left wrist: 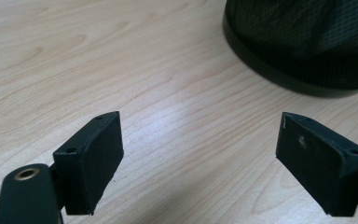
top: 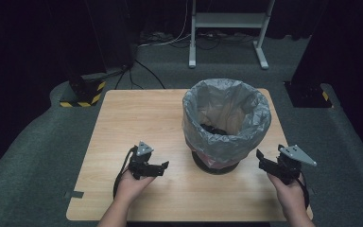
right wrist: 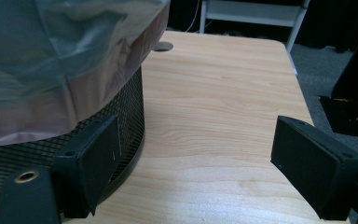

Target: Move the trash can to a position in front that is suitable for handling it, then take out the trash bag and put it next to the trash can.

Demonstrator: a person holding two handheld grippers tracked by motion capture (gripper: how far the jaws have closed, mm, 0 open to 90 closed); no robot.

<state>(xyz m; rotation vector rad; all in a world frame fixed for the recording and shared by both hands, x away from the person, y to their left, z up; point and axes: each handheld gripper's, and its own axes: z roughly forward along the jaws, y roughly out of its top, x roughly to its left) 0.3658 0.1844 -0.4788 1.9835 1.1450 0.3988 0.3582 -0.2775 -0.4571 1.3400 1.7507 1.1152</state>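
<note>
A black mesh bin (top: 216,163) lined with a grey plastic bag (top: 227,118) stands on the wooden table (top: 137,118), right of centre. My left gripper (top: 164,166) hovers low over the table just left of the bin's base, jaws wide apart and empty; the left gripper view has bare wood between its fingers (left wrist: 95,158) and the bin's base (left wrist: 303,56) at the upper right. My right gripper (top: 261,160) is held right of the bin near the table's right edge, open and empty. In the right gripper view the bag (right wrist: 60,60) and mesh (right wrist: 130,107) fill the left.
The bag's rim folds over the bin and something dark lies inside (top: 215,128). Beyond the table stand a white metal frame (top: 227,28) and cables on the grey floor. A black-and-yellow striped foot (top: 82,94) sits at the far left corner.
</note>
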